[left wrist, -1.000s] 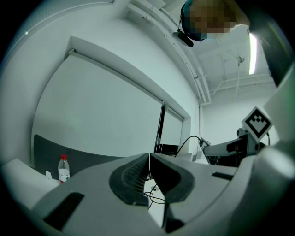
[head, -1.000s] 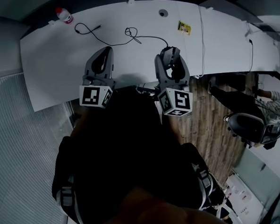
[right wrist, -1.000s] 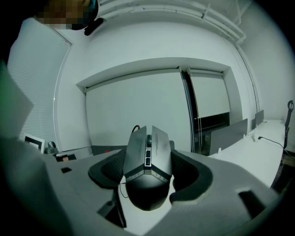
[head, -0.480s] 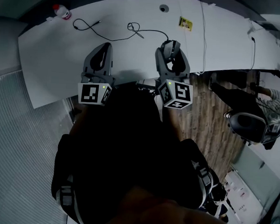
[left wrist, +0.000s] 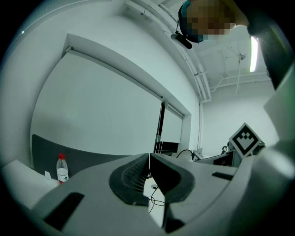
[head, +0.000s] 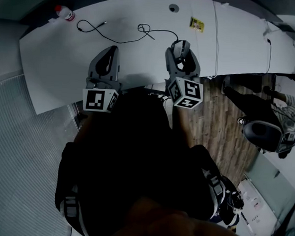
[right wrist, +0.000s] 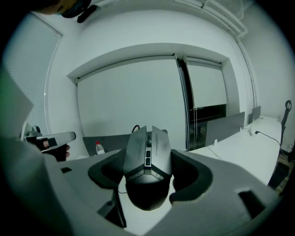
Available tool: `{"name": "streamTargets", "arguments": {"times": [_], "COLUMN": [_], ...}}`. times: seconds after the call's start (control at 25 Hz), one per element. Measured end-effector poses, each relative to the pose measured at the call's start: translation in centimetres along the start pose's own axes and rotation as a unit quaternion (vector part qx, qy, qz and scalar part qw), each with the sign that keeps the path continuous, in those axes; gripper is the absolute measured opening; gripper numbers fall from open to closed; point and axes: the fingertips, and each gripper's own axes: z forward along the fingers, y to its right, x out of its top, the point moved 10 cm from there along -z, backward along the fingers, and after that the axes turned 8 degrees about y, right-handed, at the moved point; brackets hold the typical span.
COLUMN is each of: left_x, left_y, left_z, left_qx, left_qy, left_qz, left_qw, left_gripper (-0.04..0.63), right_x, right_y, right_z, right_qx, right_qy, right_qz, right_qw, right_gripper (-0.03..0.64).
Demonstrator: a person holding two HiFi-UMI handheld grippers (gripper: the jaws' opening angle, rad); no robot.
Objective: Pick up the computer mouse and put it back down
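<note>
While my right tool (head: 181, 48) clamps the mouse (right wrist: 147, 156), apparently lifted at one o'clock, my left tool (left wrist: 149, 171) is closed, empty; setting it down is left.

My head view is dim and cool-toned. The white table (head: 56, 59) is its brightest part, and my own body (head: 125, 158) below both grippers is near-black with no detail. A soft shadow lies on the table just beside my left gripper (head: 112, 50). Straight edges bow hard near the borders. Both gripper views sit inside a black round vignette. Up and right of my left gripper, a ceiling strip light (left wrist: 252, 53) glares. In my right gripper (right wrist: 147, 162), the computer mouse (right wrist: 147, 145) is sharp, its near end sunk in shadow.
</note>
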Motion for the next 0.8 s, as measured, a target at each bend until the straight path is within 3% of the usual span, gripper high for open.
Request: {"name": "streamTargets", "arguments": {"times": [0.8], "left_x": [-0.1], "left_y": [0.7], "left_z": [0.8], "left_qx": [0.006], "left_qy": [-0.006], "left_qz": [-0.009], "left_qw": [0.9999], "left_gripper": [0.009], "right_x": [-3.9], "right_y": [1.8], "right_z": [3.3], "right_qx": [-0.001], "right_qy": [-0.071], "right_qz": [0.0], "right_qw": [0.997], "right_gripper": [0.293]}}
